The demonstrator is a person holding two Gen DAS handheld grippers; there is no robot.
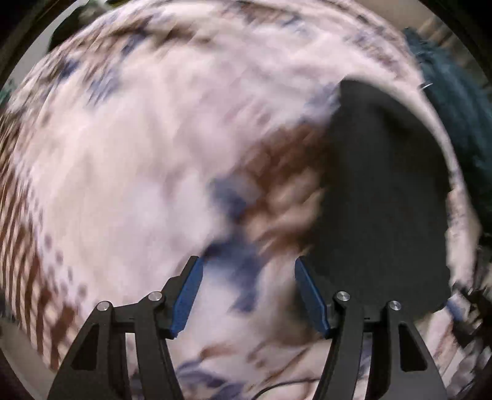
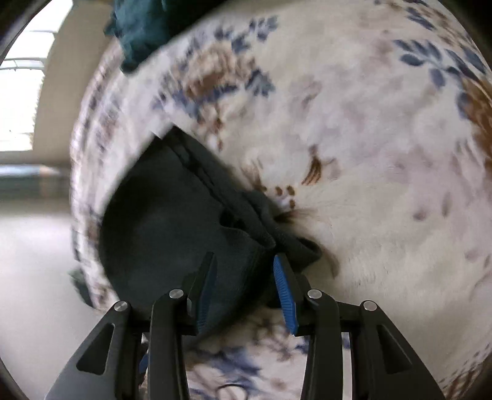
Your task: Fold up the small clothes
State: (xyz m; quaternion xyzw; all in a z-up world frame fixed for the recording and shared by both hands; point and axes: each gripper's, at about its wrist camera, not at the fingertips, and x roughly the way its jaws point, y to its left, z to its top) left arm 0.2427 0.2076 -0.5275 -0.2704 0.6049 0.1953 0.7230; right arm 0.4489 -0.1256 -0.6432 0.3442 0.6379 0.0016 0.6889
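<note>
A small dark grey garment [image 2: 172, 221] lies on a white floral blanket [image 2: 369, 154]. In the right wrist view my right gripper [image 2: 244, 266] has its jaws apart around the garment's bunched corner, not closed on it. In the left wrist view the same garment [image 1: 384, 190] lies to the right. My left gripper [image 1: 247, 267] is open and empty over the blanket [image 1: 123, 169], just left of the garment's edge. The left view is motion-blurred.
A teal cloth [image 2: 141, 27] lies at the blanket's far edge, also in the left wrist view [image 1: 455, 101]. The blanket's left edge drops to a pale floor [image 2: 33, 261]. A bright window [image 2: 18, 92] is at far left.
</note>
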